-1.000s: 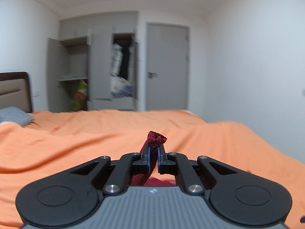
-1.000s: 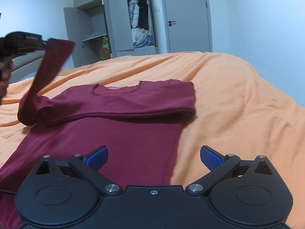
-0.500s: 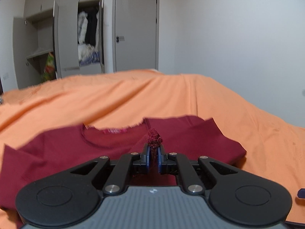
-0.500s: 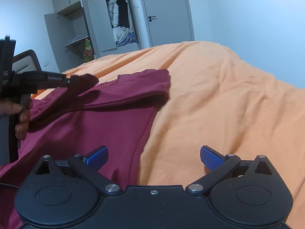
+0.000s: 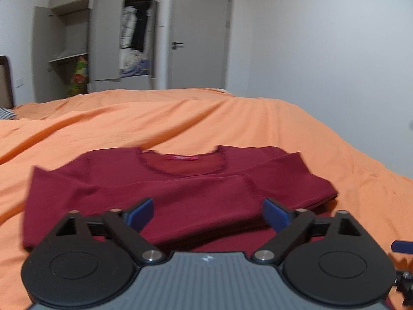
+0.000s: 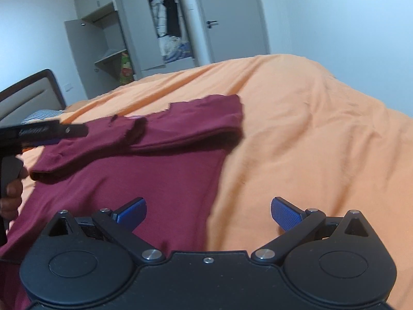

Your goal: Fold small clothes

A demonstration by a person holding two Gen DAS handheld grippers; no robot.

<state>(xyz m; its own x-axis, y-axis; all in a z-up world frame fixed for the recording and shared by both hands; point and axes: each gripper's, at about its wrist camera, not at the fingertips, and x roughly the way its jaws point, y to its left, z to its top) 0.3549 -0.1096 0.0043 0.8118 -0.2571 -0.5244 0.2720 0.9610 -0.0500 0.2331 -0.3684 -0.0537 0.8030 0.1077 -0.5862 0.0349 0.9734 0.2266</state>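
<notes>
Garment: a dark red long-sleeved top [image 5: 180, 193], plain knit-looking fabric, round neckline with a small pink label inside the collar.
Pose: lying flat, front up, neckline toward the headboard end of the bed [image 5: 232, 118], hem toward the near edge.
Sleeves: both folded inward across the chest; the left sleeve [image 5: 206, 219] lies on top, its cuff reaching toward the right shoulder.
Right sleeve: folded under it, forming a thick band along the right shoulder [image 6: 206, 126].
Body below the sleeves: spread smooth, not folded [image 6: 155, 180].
Position: roughly mid-width on the orange bed cover; the hem seems to be out of sight below both views.
</notes>
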